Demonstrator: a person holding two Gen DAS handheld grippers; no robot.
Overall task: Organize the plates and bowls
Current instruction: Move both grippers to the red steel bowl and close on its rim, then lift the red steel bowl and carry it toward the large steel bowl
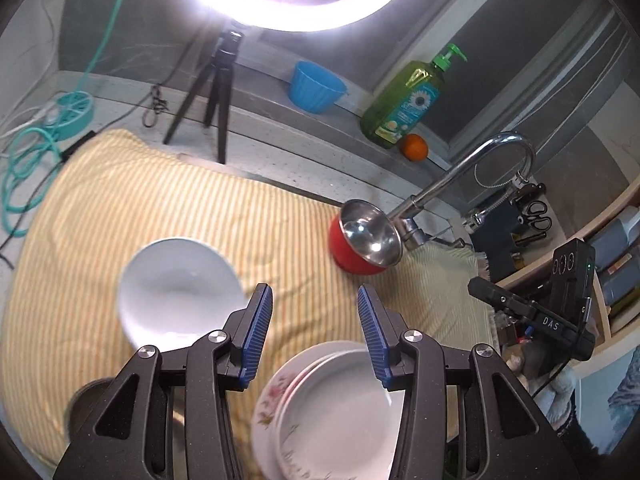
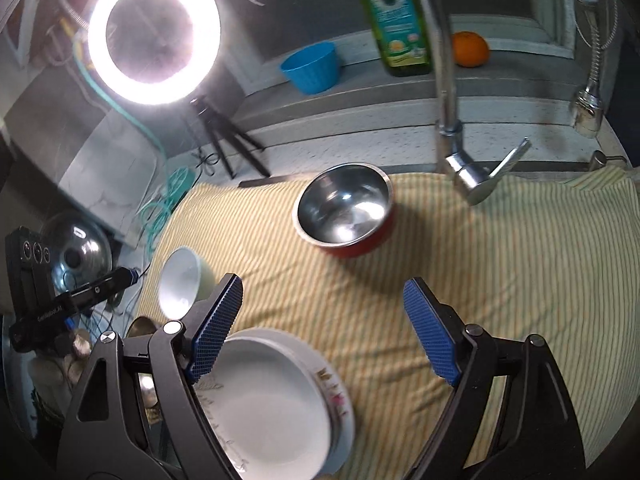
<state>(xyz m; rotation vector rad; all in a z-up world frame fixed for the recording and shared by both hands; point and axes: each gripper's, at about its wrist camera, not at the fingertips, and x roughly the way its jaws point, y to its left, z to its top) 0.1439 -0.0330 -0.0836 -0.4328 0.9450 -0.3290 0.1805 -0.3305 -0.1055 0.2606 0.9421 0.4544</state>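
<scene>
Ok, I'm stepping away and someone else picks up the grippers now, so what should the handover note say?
Left hand-held gripper: part open, nothing between its pads.
Right hand-held gripper: wide open, empty.
Plates: white plate stacked on floral plate, near edge of the striped cloth.
White bowl: tipped on its side, left of the plates.
Red steel-lined bowl: upright by the faucet, apart from the rest.
Done: plates stacked.
Left: probably bring the two bowls together; neither is gripped yet.
</scene>
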